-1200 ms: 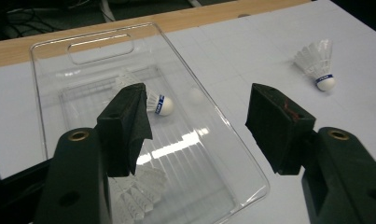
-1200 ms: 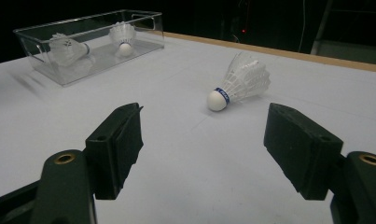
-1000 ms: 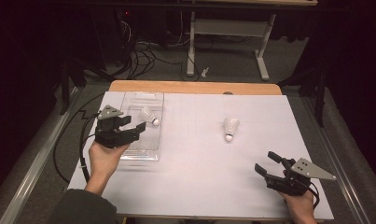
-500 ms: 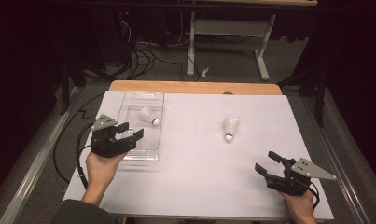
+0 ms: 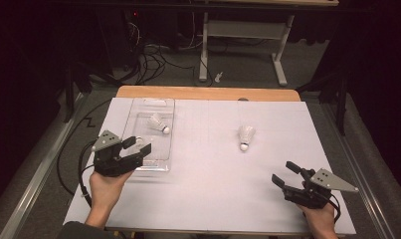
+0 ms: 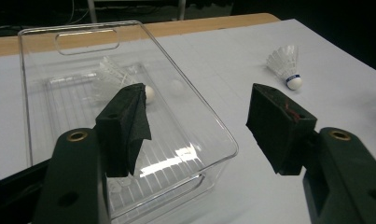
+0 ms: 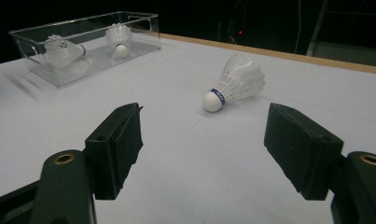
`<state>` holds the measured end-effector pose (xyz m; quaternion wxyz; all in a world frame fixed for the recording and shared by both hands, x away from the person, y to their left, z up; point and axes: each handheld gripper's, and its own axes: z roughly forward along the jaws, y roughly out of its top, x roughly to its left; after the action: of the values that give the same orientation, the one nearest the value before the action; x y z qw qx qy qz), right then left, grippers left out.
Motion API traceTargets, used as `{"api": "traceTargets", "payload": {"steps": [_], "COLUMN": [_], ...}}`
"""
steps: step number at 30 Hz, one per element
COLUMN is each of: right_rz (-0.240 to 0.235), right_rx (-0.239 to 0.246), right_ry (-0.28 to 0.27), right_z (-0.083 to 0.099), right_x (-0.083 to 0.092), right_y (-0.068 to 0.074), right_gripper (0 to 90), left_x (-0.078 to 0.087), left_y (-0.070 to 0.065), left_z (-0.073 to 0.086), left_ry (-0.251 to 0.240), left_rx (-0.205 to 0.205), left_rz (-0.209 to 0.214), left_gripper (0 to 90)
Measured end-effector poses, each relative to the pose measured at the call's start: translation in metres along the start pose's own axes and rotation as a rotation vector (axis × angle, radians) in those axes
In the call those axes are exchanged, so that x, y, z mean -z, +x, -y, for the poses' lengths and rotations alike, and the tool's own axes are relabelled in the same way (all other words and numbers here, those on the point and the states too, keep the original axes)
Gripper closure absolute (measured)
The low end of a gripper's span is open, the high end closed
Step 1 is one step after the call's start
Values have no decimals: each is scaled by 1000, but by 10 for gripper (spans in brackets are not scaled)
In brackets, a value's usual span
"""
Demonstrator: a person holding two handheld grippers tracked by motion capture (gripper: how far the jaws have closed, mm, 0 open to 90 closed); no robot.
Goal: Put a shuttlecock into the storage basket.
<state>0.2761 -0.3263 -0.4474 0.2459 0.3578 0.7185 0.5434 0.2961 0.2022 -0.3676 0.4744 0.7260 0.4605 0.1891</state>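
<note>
A clear plastic box (image 5: 138, 112) stands on the left of the white table and holds a white shuttlecock (image 5: 159, 123). A second shuttlecock (image 5: 246, 135) lies loose on the table right of centre, cork toward me. My left gripper (image 5: 139, 144) hovers open at the box's near left corner, and its jaws hold nothing. In the left gripper view the box (image 6: 209, 135) lies just ahead of the open left gripper (image 6: 197, 93). My right gripper (image 5: 282, 171) rests open near the front right edge. The loose shuttlecock (image 7: 234, 81) lies ahead of it.
The white table cover (image 5: 208, 199) ends in a wooden strip (image 5: 208, 92) at the back. A black cable (image 5: 68, 159) trails off the left side. A white desk frame (image 5: 238, 35) and tangled cables stand on the floor behind.
My left gripper has drawn back from over the box toward the near edge and sunk a little. The right gripper and both shuttlecocks have stayed put.
</note>
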Motion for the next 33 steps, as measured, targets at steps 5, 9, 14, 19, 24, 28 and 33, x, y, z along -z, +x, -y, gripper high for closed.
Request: {"api": "traceTargets", "payload": {"steps": [5,9,14,19,24,28,33], "right_rz": [1,2,6,7,10,12,14], "right_rx": [1,2,0,-2,-3,0,-3], "right_ry": [-2,-1,-2,-2,-4,-5,-10], "right_z": [0,0,0,0,0,0,-1], "right_x": [0,0,0,0,0,-1,-1], "right_y": [0,0,-1,-1,-1,0,0], "right_gripper": [277,277,277,277,277,277,277], "left_x": [0,1,1,-1,-1,-2,-2], "left_y": [-1,0,1,1,1,2,1], "left_z": [9,16,25,35,43,48,54], "left_ry": [-11,-17,-25,-24,-37,-39,-46], "left_rx": [6,13,21,20,19,27,10], "left_rz": [8,13,18,16,17,22,19], "left_gripper": [382,381,381,382,382,381,379]}}
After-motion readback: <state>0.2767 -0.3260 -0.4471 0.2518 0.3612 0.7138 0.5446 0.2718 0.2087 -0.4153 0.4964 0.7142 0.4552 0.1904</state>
